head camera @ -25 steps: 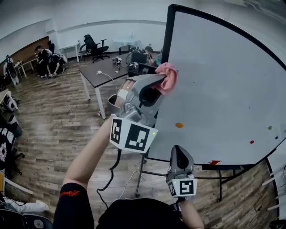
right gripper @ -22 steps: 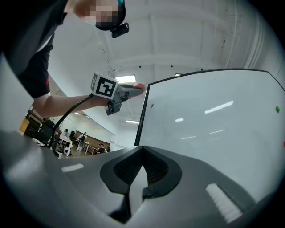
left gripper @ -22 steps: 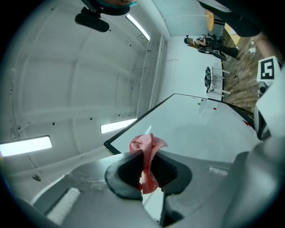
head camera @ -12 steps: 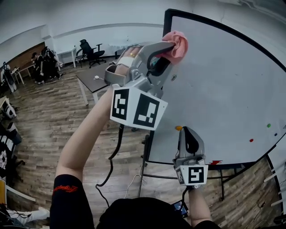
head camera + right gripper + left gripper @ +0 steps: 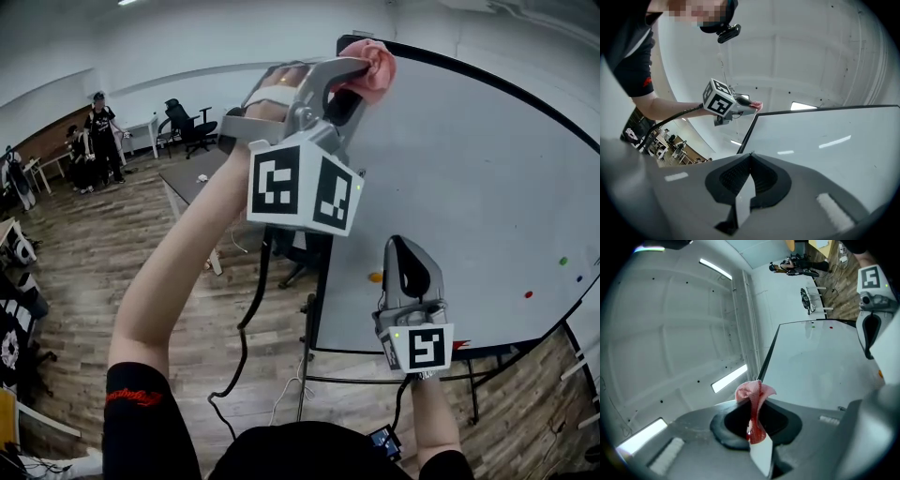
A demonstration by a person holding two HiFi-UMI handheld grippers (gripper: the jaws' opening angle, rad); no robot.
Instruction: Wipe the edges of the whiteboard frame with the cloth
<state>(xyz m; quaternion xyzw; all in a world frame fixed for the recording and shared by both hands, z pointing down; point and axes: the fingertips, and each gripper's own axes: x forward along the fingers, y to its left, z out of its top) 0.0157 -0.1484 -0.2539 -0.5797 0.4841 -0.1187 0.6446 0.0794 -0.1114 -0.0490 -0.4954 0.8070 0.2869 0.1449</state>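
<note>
- The left gripper [image 5: 359,75] was held high at the end of a bare, outstretched arm, its marker cube [image 5: 305,187] facing the head camera.
- Its jaws were pressed together on a pink cloth [image 5: 376,67]; the left gripper view showed the fabric pinched between the tips and bunching out beyond them.
- The cloth sat at the upper left corner of the whiteboard [image 5: 469,178], right against the black frame [image 5: 322,281] where the left side meets the top edge.
- The right gripper view showed the same thing from below: the pink bundle at the corner of the frame.
- The right gripper [image 5: 405,255] was lower, in front of the bottom part of the board and pointing up along it.
- Its jaws were pressed together with nothing between them.
- An orange magnet [image 5: 375,277] was stuck to the board just left of the right gripper.
- A red magnet [image 5: 528,294] and a green magnet [image 5: 563,262] sat near the board's lower right edge.
- Behind the board stood a dark table [image 5: 187,178], and farther back an office chair [image 5: 187,127].
- People [image 5: 98,131] were standing at the far left of the room on the wooden floor [image 5: 84,281].
</note>
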